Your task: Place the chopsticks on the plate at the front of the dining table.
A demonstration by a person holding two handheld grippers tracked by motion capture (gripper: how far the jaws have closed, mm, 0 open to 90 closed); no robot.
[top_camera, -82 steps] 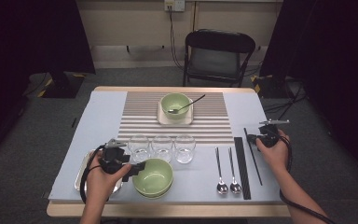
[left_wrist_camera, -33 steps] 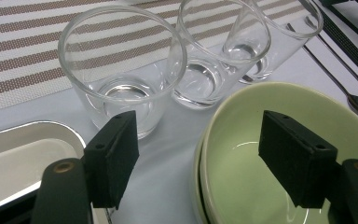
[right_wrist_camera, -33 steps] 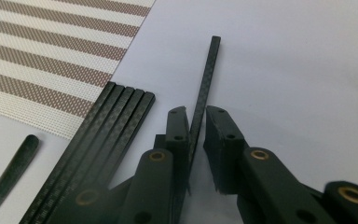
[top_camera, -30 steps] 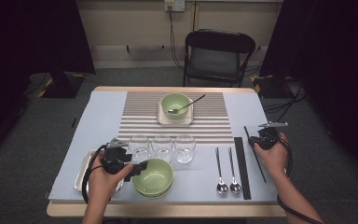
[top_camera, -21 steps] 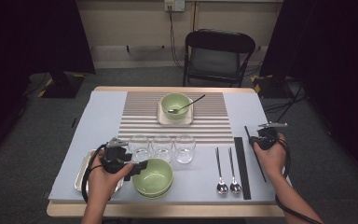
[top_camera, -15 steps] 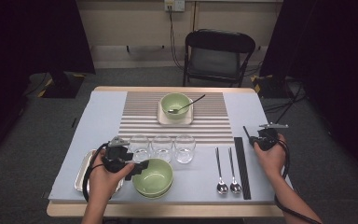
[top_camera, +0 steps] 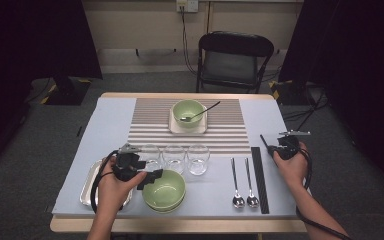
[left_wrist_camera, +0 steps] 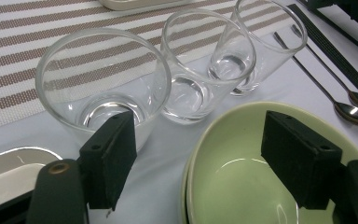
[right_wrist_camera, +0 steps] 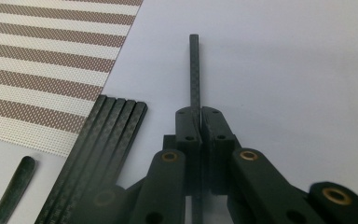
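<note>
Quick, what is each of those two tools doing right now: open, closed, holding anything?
Left tool: open, jaws either side of the green bowl's rim, not gripping.
Right tool: shut on a black chopstick.

Even overhead light on my pale blue table [top_camera: 105,130]; room dark at nine and three o'clock. Glare on clear glass tumblers [left_wrist_camera: 103,88]; my near black jaws blur.

The surface [top_camera: 105,125] is covered in pale blue-grey, with a placemat [top_camera: 150,120] striped brown and cream lying on it. Both bowls, the near one [top_camera: 165,189] and the far one [top_camera: 188,111], are light green, the three glasses [top_camera: 175,158] are clear, and the spoons [top_camera: 244,185] and tray [top_camera: 87,185] are silver. The chopsticks [right_wrist_camera: 107,149] are black with a fine woven check, like the single stick [right_wrist_camera: 194,70] in the black right tongs [right_wrist_camera: 196,116].
</note>
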